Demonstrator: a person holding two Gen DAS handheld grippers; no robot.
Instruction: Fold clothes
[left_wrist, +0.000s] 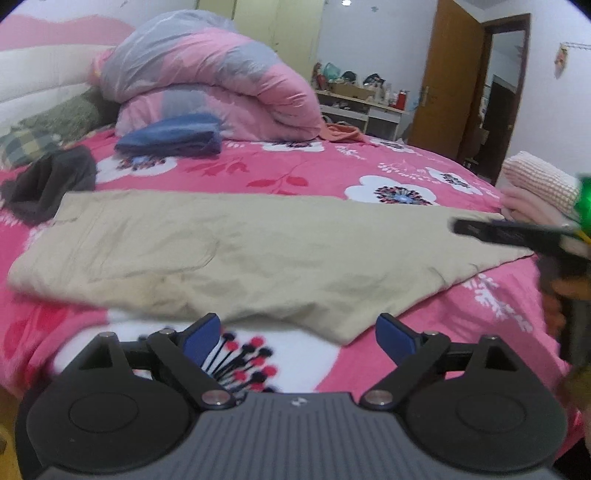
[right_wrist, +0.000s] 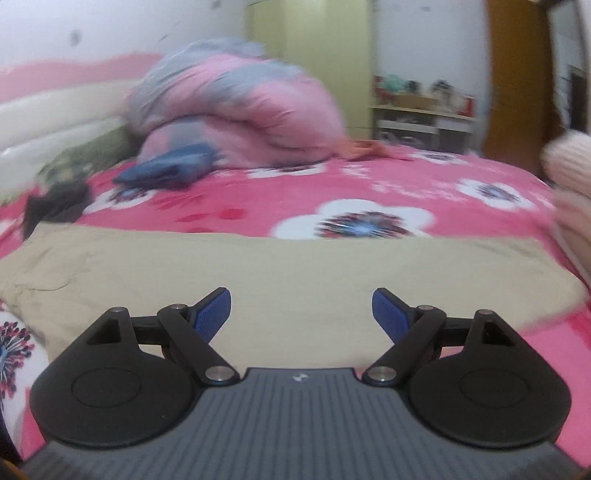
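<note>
A: Left wrist view, largest first: I log a pink floral bed (left_wrist: 295, 170), a rolled pink-grey quilt (left_wrist: 207, 74) at its head, and a beige garment (left_wrist: 236, 251) spread flat across the near side.

B: Smaller items?

A: Folded blue cloth (left_wrist: 173, 136) beside the quilt, dark cloth (left_wrist: 48, 181) at left. My left gripper (left_wrist: 297, 338) and right gripper (right_wrist: 301, 312) both stand spread wide, empty, over the garment's near edge.
</note>
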